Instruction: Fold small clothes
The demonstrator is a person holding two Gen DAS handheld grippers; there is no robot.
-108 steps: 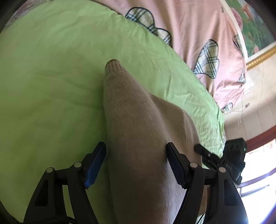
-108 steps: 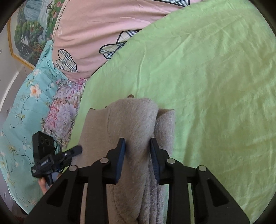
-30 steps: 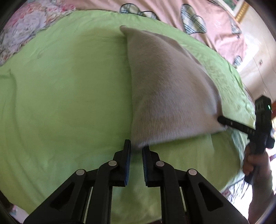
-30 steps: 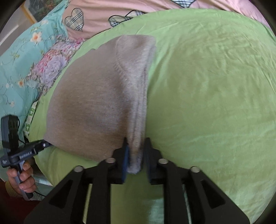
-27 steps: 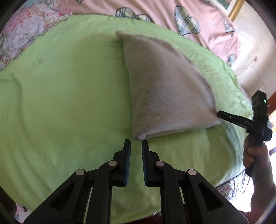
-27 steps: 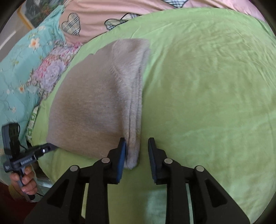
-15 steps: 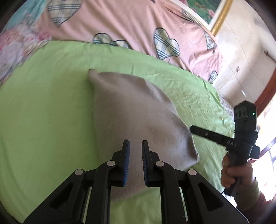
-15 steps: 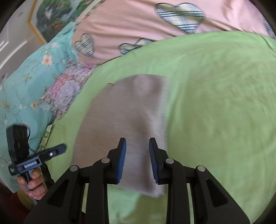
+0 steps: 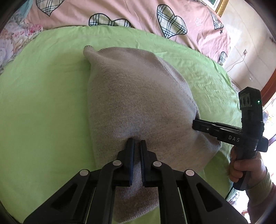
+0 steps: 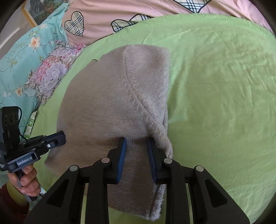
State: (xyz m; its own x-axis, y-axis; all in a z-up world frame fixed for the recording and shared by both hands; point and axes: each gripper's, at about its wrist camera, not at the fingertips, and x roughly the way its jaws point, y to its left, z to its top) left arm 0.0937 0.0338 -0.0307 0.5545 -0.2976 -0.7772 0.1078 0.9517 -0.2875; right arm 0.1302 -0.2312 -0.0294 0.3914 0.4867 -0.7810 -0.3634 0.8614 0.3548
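Observation:
A beige knitted garment (image 9: 138,106), folded into a rough rectangle, lies on the green sheet (image 9: 43,103); it also shows in the right wrist view (image 10: 112,106). My left gripper (image 9: 136,143) rests on the garment's near part with its jaws nearly together, pressing into the knit. My right gripper (image 10: 136,143) sits over the garment's near right part, jaws a small gap apart with cloth between the blue pads (image 10: 122,155). The right gripper shows in the left wrist view (image 9: 195,124) at the garment's right edge; the left gripper shows in the right wrist view (image 10: 62,136) at its left edge.
A pink quilt with plaid hearts (image 9: 138,15) lies along the far side. A floral teal pillow (image 10: 25,56) lies at the left. The bed's edge, a wall and a window side (image 9: 255,51) are at the right.
Both grippers let go of the garment's near edge, lifted back, then came down onto its near part. The garment now lies flat, folded.

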